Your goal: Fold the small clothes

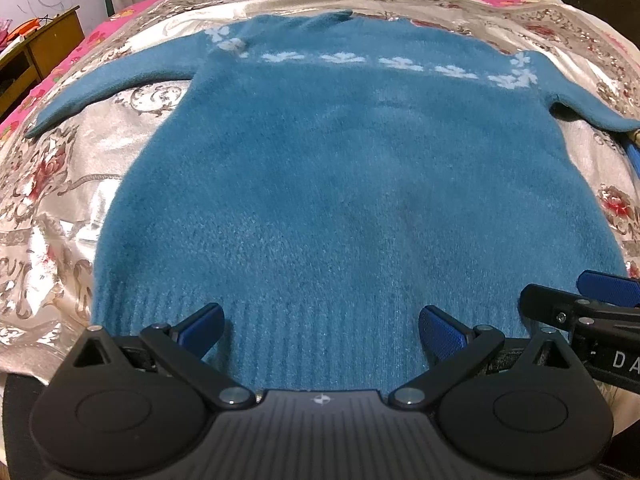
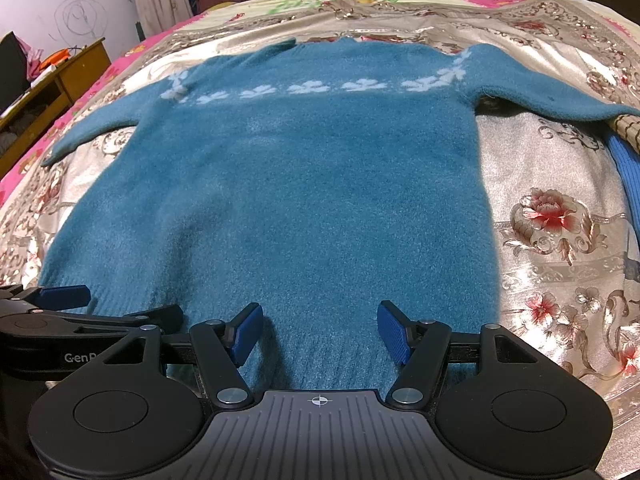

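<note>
A small teal knit sweater [image 1: 320, 184] with a band of white flowers across the chest lies flat on the bed, both sleeves spread out sideways; it also shows in the right wrist view [image 2: 288, 184]. My left gripper [image 1: 321, 330] is open and empty, its blue pads over the ribbed hem, left of centre. My right gripper [image 2: 320, 332] is open and empty over the hem, right of centre. Each gripper shows at the edge of the other's view: the right one [image 1: 580, 308], the left one [image 2: 60, 304].
The bed is covered by a shiny floral bedspread [image 2: 552, 216] with a pink edge. A blue ribbed garment [image 2: 626, 176] lies at the right edge. A wooden desk [image 2: 52, 80] stands at the left by the wall. Clothes are piled beyond the bed.
</note>
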Tool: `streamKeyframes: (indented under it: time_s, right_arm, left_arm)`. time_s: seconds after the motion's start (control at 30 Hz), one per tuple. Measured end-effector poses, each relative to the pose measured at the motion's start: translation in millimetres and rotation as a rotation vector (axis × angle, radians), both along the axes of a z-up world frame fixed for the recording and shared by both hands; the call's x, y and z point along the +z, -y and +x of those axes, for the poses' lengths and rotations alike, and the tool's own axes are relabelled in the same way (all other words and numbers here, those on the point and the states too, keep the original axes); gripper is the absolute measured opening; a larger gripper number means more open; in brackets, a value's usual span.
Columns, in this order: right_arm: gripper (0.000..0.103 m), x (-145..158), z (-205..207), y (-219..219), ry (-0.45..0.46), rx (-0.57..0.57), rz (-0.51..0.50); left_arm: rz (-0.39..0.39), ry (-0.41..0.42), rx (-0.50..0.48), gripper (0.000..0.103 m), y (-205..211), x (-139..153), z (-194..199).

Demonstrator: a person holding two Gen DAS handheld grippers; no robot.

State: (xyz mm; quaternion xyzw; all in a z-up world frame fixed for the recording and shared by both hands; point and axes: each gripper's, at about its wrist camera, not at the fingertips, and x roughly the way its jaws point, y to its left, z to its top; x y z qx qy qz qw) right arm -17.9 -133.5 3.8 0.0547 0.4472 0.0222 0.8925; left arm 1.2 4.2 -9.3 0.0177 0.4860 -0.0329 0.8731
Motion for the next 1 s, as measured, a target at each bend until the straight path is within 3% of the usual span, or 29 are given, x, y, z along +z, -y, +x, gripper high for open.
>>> streamKeyframes:
  time_s: [1.0]
  right_arm:
    - [0.064, -1.3, 0.5, 5.4, -0.001, -0.012, 0.028]
  left_arm:
    - [-0.002, -0.003, -0.005, 0.103, 3.3, -2.1, -1.6]
